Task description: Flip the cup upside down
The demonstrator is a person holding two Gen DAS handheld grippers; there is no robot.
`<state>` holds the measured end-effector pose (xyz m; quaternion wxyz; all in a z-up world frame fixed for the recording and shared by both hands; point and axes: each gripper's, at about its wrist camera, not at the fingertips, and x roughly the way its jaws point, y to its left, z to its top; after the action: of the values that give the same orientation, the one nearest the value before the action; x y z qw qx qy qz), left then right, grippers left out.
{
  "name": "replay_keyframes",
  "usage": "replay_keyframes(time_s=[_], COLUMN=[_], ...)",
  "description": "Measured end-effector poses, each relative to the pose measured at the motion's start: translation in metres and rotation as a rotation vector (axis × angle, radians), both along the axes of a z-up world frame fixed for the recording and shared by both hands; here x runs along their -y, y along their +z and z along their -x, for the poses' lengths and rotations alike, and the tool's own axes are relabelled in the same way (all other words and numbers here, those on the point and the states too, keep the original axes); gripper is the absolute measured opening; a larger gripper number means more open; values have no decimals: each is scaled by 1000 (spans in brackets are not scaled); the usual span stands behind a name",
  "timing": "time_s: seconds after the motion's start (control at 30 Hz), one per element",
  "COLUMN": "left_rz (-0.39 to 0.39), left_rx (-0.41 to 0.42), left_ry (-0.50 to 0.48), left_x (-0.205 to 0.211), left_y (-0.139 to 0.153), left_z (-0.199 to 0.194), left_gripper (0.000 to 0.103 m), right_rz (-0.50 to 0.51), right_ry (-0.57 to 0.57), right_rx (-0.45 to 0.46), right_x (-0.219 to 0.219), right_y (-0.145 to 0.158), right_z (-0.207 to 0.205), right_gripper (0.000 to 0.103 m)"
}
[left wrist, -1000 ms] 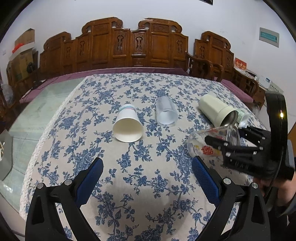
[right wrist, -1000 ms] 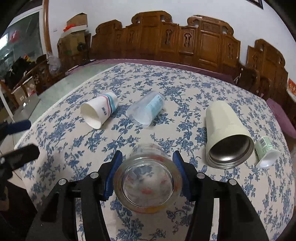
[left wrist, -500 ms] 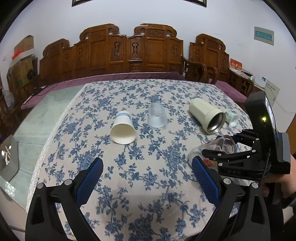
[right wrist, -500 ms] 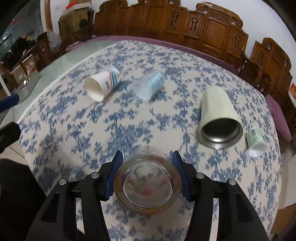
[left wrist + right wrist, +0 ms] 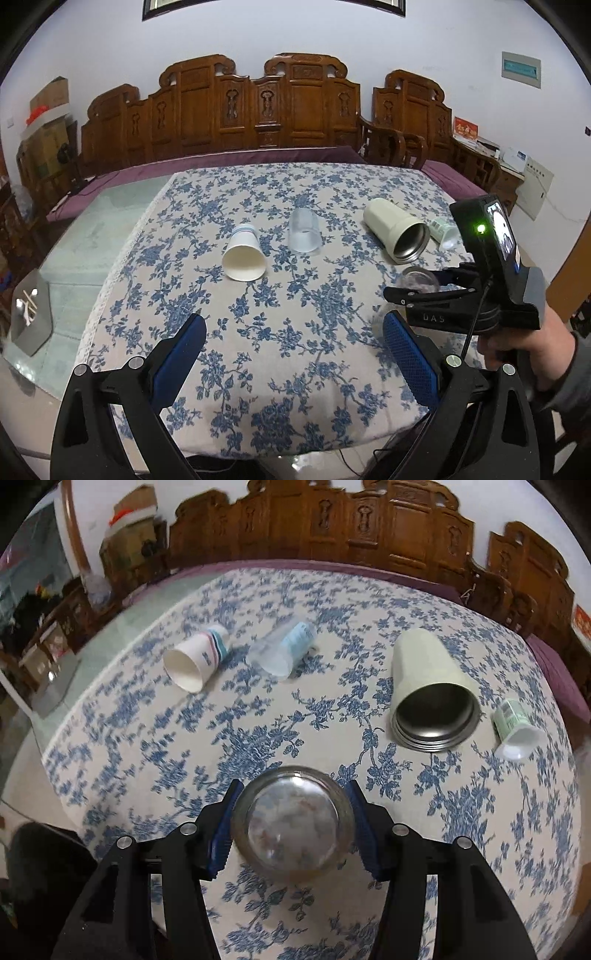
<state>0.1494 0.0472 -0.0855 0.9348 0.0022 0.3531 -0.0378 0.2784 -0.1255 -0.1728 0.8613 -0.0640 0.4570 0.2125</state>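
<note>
My right gripper (image 5: 291, 823) is shut on a clear glass cup (image 5: 291, 821), held between the blue pads above the near right part of the flowered table; its round end faces the camera. In the left wrist view the right gripper (image 5: 417, 291) shows at the right with the glass cup (image 5: 421, 277) partly hidden behind its fingers. My left gripper (image 5: 295, 350) is open and empty, above the table's near edge.
Lying on their sides on the tablecloth (image 5: 295, 314): a white paper cup (image 5: 244, 254), a clear plastic cup (image 5: 304, 232), a cream steel-lined tumbler (image 5: 397, 232) and a small green-labelled bottle (image 5: 445, 232). Carved wooden chairs (image 5: 277, 107) stand behind the table.
My right gripper has lifted and tipped the glass cup, so its view looks more steeply down on the table. My left gripper has drawn back and up from the table.
</note>
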Motion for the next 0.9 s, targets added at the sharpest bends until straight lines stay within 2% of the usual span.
replay_keyframes(time_s=[0.23, 0.4, 0.67, 0.9], left_rz=[10, 6, -9, -32], left_rx=[38, 78, 143, 160], left_ry=[-3, 7, 32, 37], left_x=[19, 34, 44, 50], left_y=[20, 33, 51, 59], left_z=[24, 43, 72, 87], left_gripper=[94, 95, 95, 95], right_rz=[-96, -179, -241, -252], right_ry=[-49, -114, -170, -177], right_rx=[164, 299, 432, 464], right_x=[35, 66, 94, 98], right_y=[51, 86, 121, 132], right_z=[61, 118, 185, 208], right_gripper=[76, 101, 101, 101])
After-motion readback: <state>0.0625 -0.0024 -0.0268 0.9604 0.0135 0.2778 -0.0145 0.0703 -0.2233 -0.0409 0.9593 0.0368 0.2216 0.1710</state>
